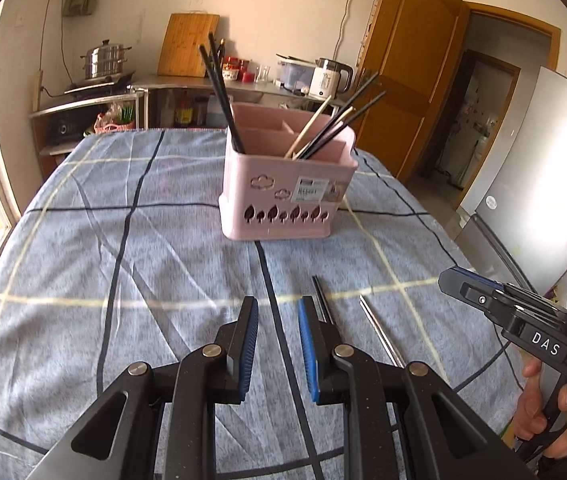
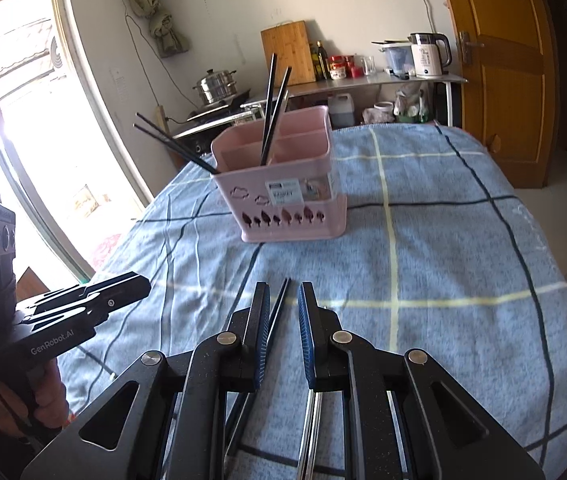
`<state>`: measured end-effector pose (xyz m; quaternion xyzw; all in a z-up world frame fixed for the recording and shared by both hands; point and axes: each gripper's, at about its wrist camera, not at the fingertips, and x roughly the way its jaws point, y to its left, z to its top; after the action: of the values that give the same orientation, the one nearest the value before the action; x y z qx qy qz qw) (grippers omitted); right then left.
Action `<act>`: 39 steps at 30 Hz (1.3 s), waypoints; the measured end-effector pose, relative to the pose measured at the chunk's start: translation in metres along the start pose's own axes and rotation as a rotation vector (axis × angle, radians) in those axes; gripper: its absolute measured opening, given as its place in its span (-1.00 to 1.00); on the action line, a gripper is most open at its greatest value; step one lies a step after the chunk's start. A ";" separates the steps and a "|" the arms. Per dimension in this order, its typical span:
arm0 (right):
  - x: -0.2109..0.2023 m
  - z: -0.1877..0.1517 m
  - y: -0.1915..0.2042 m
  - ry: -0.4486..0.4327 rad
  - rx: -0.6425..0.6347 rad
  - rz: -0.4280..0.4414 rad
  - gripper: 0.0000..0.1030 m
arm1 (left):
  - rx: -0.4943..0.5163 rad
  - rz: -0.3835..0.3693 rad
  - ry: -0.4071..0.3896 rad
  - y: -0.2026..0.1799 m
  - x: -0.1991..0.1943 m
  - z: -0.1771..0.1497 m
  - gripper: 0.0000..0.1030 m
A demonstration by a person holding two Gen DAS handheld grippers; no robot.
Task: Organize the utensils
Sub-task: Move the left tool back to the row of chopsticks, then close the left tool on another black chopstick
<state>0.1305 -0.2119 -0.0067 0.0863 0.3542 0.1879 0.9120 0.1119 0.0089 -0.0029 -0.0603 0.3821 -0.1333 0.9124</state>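
Between my hand-held grippers and the pink holder (image 1: 283, 200) the table (image 1: 123, 260) cloth is open. Chopsticks (image 1: 219, 92) leaning outward from the holder (both sides) obstruct approach from above; loose ones (image 1: 379, 332) lie near me.

A dark chopstick (image 2: 279, 304) was seen lying between the parted jaws of the right gripper (image 2: 283, 292). Beyond them, a pink utensil holder (image 2: 283, 200) was set on the blue checked cloth (image 2: 443, 240).

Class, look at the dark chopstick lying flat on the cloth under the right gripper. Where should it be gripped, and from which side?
Probably the dark chopstick is best gripped near its far end from above, jaws straddling its thin width. It lies flat on the blue checked cloth, pointing toward the pink basket, so only its sides offer a pinch.
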 end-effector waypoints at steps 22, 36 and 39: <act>0.016 -0.028 -0.008 0.082 0.033 -0.008 -0.71 | 0.004 -0.062 0.166 -0.024 0.060 -0.036 -0.61; 0.021 -0.028 -0.022 0.086 0.059 -0.014 -0.71 | 0.053 -0.037 0.209 -0.042 0.088 -0.041 -0.40; 0.021 -0.028 -0.024 0.085 0.065 -0.013 -0.71 | 0.083 -0.010 0.199 -0.047 0.091 -0.042 -0.38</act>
<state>0.1322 -0.2250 -0.0470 0.1054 0.3990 0.1738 0.8941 0.1340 -0.0624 -0.0841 -0.0107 0.4647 -0.1590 0.8710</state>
